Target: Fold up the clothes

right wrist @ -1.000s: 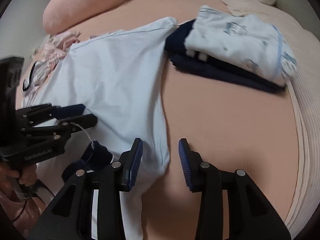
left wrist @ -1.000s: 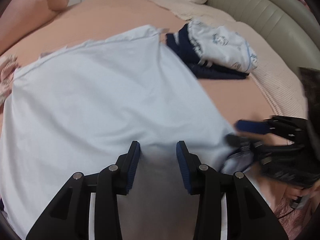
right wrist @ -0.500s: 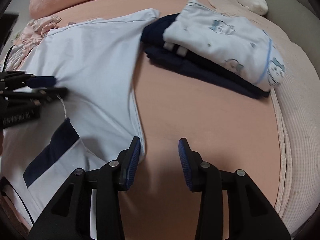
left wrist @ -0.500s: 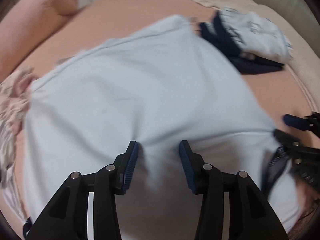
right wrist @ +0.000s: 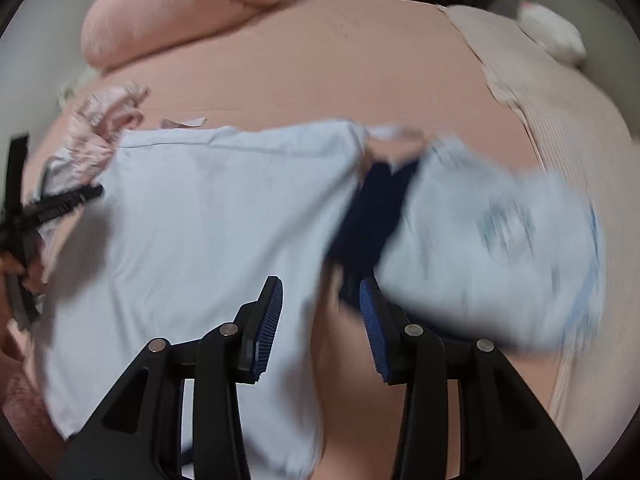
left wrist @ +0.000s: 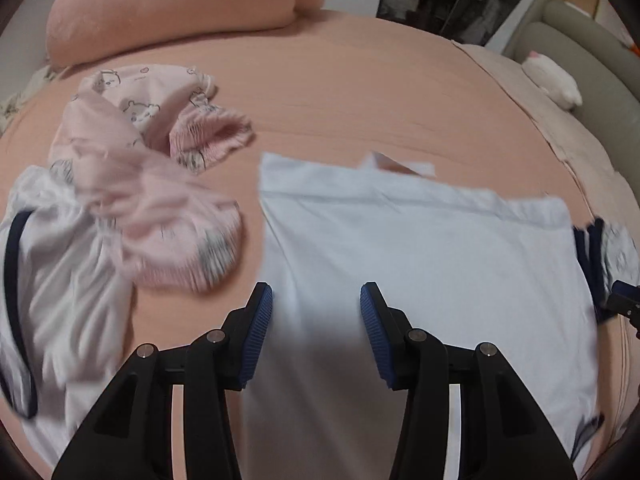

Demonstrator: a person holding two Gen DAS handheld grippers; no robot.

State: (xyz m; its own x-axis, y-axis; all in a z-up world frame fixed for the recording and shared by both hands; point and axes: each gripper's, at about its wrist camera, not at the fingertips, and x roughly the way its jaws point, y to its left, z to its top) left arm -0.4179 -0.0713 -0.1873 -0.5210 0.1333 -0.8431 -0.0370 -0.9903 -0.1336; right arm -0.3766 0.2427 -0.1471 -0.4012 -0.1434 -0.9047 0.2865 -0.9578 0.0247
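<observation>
Both cameras have swung up and leftward since 0.5 s ago: the pink pyjama heap (left wrist: pixel 152 184) now fills the left wrist view, and the navy-trimmed part of the shirt has dropped from the right view. The pale blue shirt (left wrist: pixel 420 256) lies spread flat on the bed (left wrist: pixel 360 92), smoothed, I judge, so a fold can fall square. Left gripper (left wrist: pixel 316 320) hovers over its near left edge, jaws apart and empty; right gripper (right wrist: pixel 320 320) hangs over its right edge, jaws apart too. Beside that edge sits a stack of 2 folded garments (right wrist: pixel 480 248), kept clear of the working area.
</observation>
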